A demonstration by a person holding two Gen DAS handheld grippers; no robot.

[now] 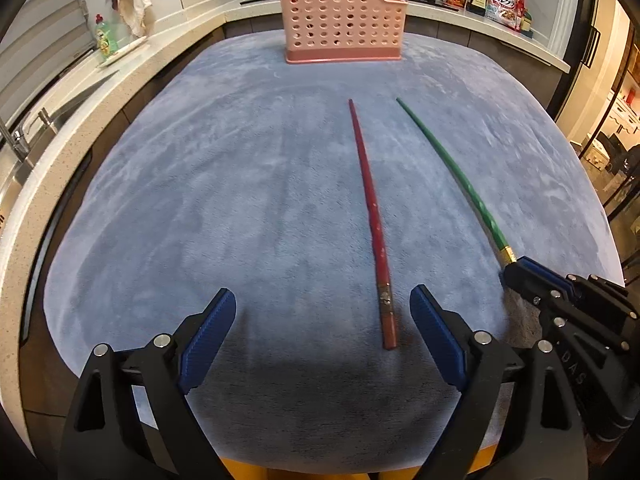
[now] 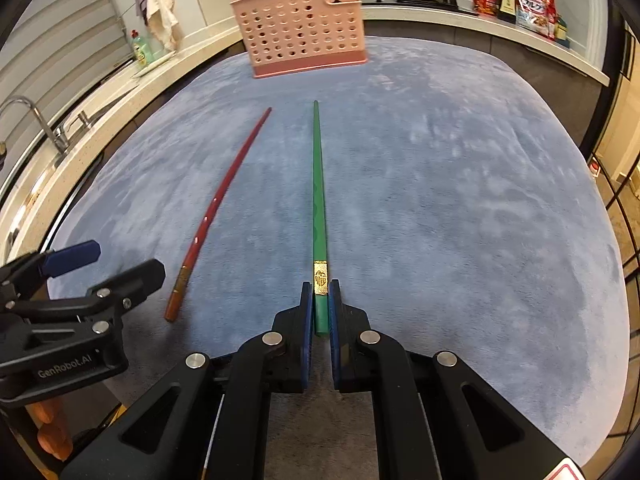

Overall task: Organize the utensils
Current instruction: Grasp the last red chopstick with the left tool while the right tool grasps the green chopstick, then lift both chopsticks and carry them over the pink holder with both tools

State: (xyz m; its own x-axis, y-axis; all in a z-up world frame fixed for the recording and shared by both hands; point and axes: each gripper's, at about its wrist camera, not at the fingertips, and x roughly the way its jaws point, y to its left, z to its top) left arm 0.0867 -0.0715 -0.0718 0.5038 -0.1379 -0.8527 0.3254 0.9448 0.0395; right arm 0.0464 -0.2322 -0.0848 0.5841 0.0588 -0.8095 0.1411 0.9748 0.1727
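— Since the green chopstick is already pinched at its thick end, just behind the gold band, what should the right gripper mind next?

— Its pads are closed on the butt only, so the long shaft sticks out forward toward the pink utensil holder at the far edge of the blue mat. I'd judge the tip will swing and sag with any wrist twist. Lift gently, keep the stick level, then tilt it tip-down over the holder's open top before letting go.

— And the red chopstick?

— It lies flat on the mat just beside the green one, roughly parallel, its butt end between the spread fingers of the left gripper, nearer the right-hand pad. That gripper is wide apart and holds nothing. It should centre over the stick near the worn band, come down until the pads straddle it, then close squarely.

— Anything in the holder?

— Red handles show above its rim; aim for a free slot.
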